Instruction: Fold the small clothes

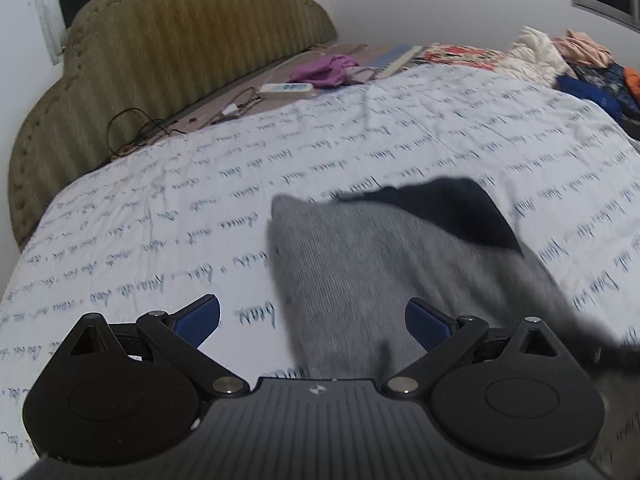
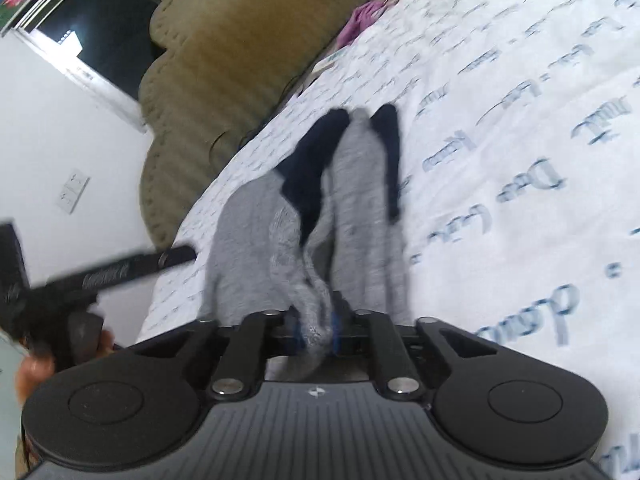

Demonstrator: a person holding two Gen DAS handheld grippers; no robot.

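Socks [image 2: 280, 236], grey with dark toes, hang pinched in right tongs [image 2: 318, 330], tips trailing on bed [image 2: 500, 128] toward 12 o'clock. Left tongs [image 1: 312, 316] spread, empty, at their 9 o'clock. Lay them flat, pinch the toe ends with left, fold back to cuff.

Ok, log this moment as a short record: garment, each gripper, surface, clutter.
garment: grey sock with dark toe, blurred, partly lifted off the bed
right gripper: shut on the grey sock's end
left gripper: open, holding nothing, sock in front of it
surface: white bedspread printed with blue script
headboard: olive padded headboard
clutter: purple cloth, remote, clothes pile at the far edge
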